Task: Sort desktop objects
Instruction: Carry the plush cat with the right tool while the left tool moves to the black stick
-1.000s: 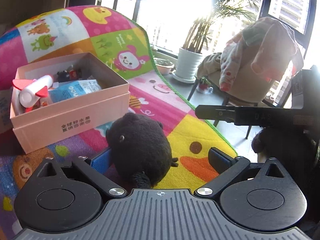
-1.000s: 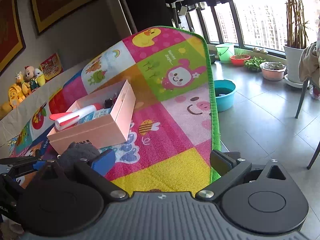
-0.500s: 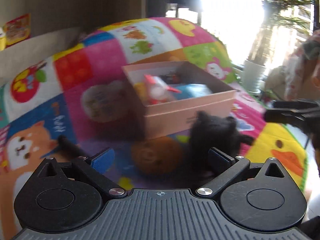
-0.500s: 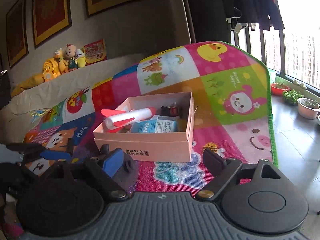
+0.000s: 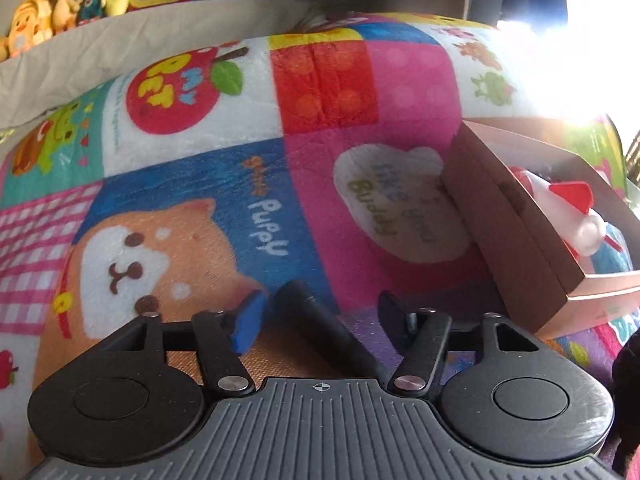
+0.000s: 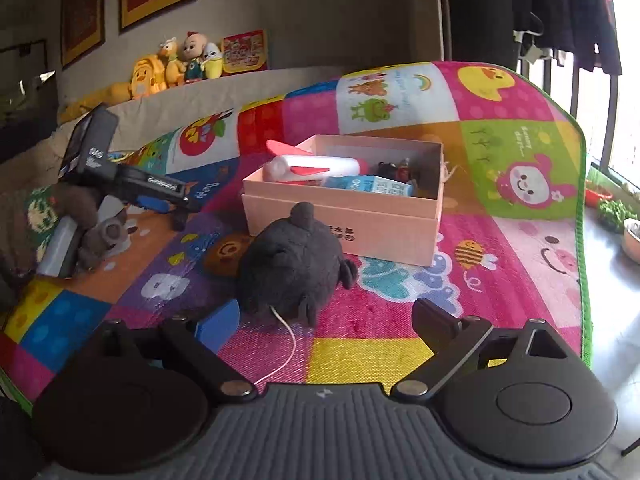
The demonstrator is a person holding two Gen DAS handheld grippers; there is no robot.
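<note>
Left claw (image 5: 316,318) hangs low over the colourful play mat (image 5: 192,176), its jaws closing around a black marker-like stick (image 5: 328,328) that lies between them; the blue pad (image 5: 248,322) is just beside the stick, but the pads do not yet press on it. Beside this claw, toward the window, sits the pink cardboard box (image 5: 516,232), the landmark here. Inside the box lie a white toy rocket with red fins (image 5: 568,216), a blue carton (image 6: 372,188) and some small dark figures (image 6: 394,170).

Right claw (image 6: 324,326) is wide and opening further, with nothing gripped. A dark grey plush toy (image 6: 294,266) lies on the mat just in front of the box, touching its near wall or very nearly, and its white cord (image 6: 286,344) trails toward the right claw. An orange smiley disc (image 6: 226,254) rests beside the plush, near the box's front corner. Farther from the box, a gloved hand (image 6: 76,204) holds the left claw's body. Behind the box, well apart, yellow soft toys (image 6: 176,66) line a ledge.
</note>
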